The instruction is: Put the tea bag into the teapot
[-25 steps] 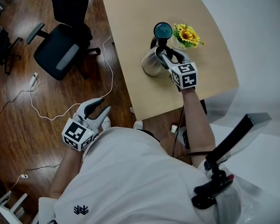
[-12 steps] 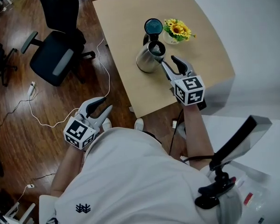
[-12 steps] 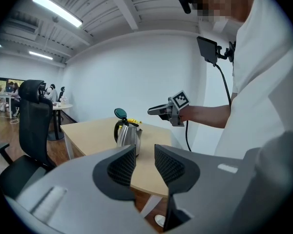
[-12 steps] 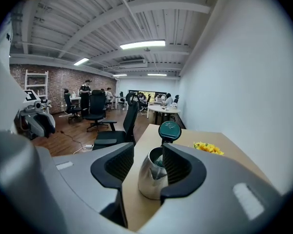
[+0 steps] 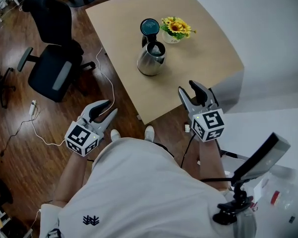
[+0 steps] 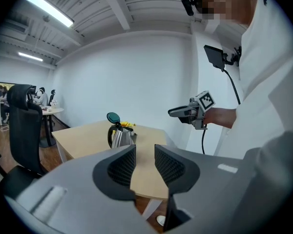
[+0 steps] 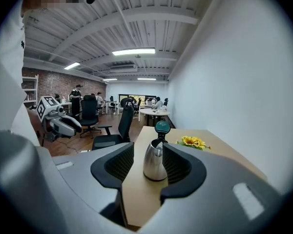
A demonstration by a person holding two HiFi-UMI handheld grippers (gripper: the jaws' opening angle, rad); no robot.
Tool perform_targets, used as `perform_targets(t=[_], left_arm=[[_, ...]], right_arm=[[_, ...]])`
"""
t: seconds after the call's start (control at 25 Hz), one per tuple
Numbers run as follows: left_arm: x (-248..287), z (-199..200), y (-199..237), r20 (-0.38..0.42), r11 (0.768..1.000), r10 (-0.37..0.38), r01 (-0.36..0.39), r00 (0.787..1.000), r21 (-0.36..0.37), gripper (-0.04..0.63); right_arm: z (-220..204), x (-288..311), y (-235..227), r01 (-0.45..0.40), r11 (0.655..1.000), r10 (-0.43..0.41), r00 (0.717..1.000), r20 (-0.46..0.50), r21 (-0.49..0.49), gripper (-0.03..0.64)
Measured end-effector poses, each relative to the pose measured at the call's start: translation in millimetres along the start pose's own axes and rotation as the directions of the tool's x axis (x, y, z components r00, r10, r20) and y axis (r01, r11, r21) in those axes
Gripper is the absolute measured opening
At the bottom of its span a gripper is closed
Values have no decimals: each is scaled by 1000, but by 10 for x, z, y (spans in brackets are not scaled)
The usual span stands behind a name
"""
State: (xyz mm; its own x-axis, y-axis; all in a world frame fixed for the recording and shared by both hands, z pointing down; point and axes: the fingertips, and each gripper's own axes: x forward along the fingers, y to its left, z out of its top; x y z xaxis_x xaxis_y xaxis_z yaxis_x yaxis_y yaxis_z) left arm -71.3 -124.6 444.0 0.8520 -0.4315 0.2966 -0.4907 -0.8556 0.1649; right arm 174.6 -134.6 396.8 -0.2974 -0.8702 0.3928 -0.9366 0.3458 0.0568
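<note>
Teapot (image 5: 151,58) stands upright on the table (image 5: 208,53), its lid (image 5: 149,26) flipped up and yellow flowers (image 5: 176,28) just beside it at 1 o'clock. Your right gripper (image 5: 187,87) hangs at its 5 o'clock by the table's near edge, jaws apart and empty. Your left gripper (image 5: 111,107), at 7 o'clock above the floor, is likewise parted, holding nothing.
</note>
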Motion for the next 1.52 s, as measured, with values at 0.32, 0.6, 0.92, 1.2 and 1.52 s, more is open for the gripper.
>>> perform_targets(t=[0.32,0.6,0.92,1.2,1.52], left_arm=[[63,176,-41,-2,998,-58,58,998,35,95],[205,165,-152,-25,993,-108,109,994,45,95],[365,157,-215,-43,987,-148,150,988,56,95],[511,116,-242,-47,983,-169,172,984,70,95],[445,206,-297,-46,982,-173,176,984,66,95]], right_arm=[[-206,-548,215,41,998,-40,999,-10,51,196],[-355,-749,165,85,992,-84,996,-13,89,201],[-362,-772,153,93,991,-93,996,1,94,201],[-416,-676,100,90,993,-91,996,8,75,201],[-324,-724,142,91,995,-90,996,-13,46,199]])
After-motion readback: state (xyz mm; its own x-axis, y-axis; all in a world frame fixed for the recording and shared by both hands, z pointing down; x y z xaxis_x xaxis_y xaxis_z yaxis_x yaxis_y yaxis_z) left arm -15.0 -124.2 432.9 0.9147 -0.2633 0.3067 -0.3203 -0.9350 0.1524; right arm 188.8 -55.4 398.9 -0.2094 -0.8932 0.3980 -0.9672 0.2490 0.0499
